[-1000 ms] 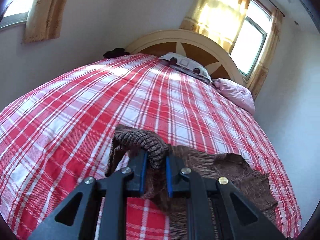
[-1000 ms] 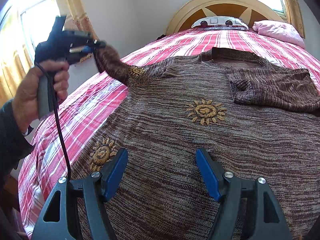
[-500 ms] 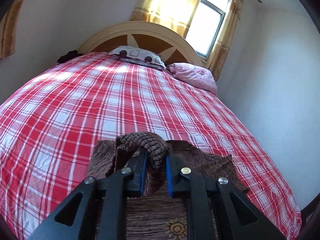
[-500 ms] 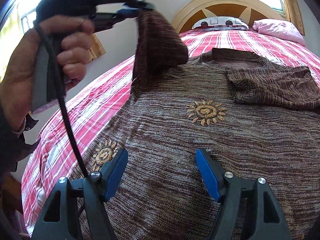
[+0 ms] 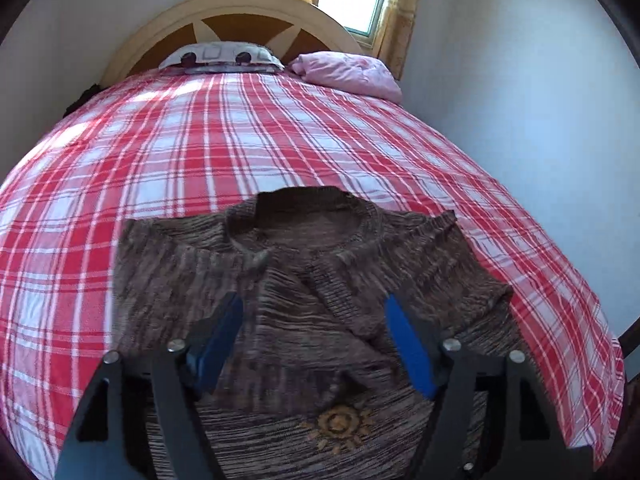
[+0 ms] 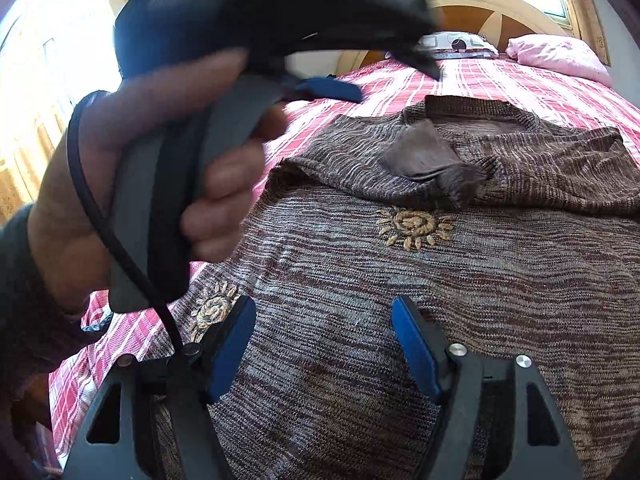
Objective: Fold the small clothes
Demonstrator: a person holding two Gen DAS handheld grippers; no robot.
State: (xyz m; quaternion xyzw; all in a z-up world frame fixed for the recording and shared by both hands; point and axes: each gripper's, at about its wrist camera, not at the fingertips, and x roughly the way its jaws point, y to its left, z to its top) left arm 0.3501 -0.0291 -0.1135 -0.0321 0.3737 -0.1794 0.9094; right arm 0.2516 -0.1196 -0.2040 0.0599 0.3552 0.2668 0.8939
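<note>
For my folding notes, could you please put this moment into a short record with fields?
surface: bed with red plaid sheet
garment: brown knit sweater, lying flat, neck toward the headboard
sleeves: both folded in across the chest; left sleeve, right sleeve
left gripper: jaws opening, nothing pinched, above the chest
right gripper: open, empty, over the lower body
pillows: patterned pillow, pink pillow
</note>
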